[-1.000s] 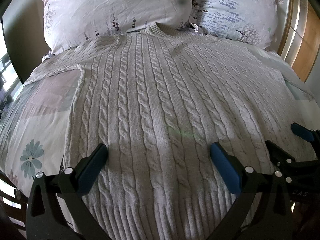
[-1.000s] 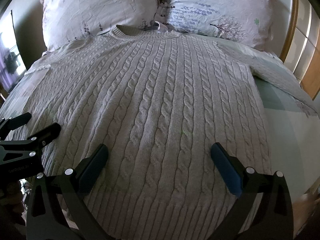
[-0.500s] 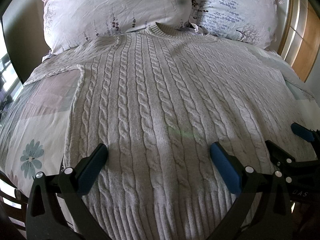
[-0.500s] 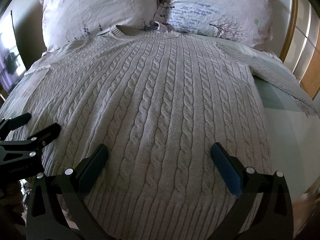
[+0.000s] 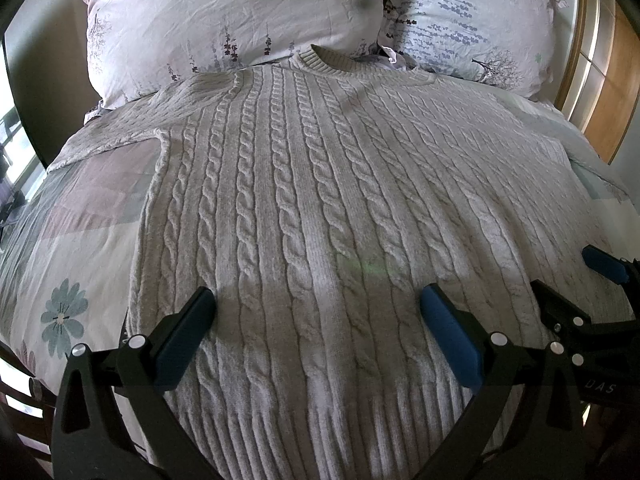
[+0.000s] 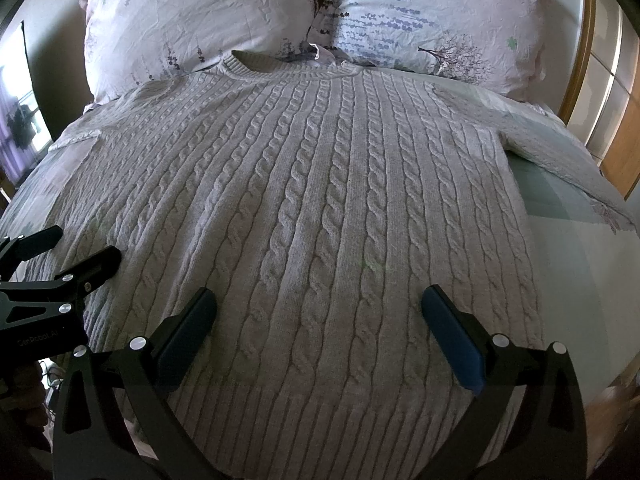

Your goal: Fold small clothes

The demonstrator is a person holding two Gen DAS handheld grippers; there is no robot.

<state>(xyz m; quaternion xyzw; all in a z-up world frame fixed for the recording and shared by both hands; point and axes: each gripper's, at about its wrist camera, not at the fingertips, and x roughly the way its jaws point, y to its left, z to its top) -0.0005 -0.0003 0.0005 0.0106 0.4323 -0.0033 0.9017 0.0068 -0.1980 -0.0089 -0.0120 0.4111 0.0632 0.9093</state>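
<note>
A cream cable-knit sweater lies flat and face up on the bed, collar toward the pillows, ribbed hem nearest me; it also fills the right wrist view. Its sleeves spread out to the left and right. My left gripper is open and empty above the hem's left half. My right gripper is open and empty above the hem's right half. Each gripper shows at the edge of the other's view: the right one and the left one.
Two floral pillows stand at the head of the bed. A floral bedsheet shows at the sweater's left, and pale sheet at its right. A wooden wardrobe stands at the right.
</note>
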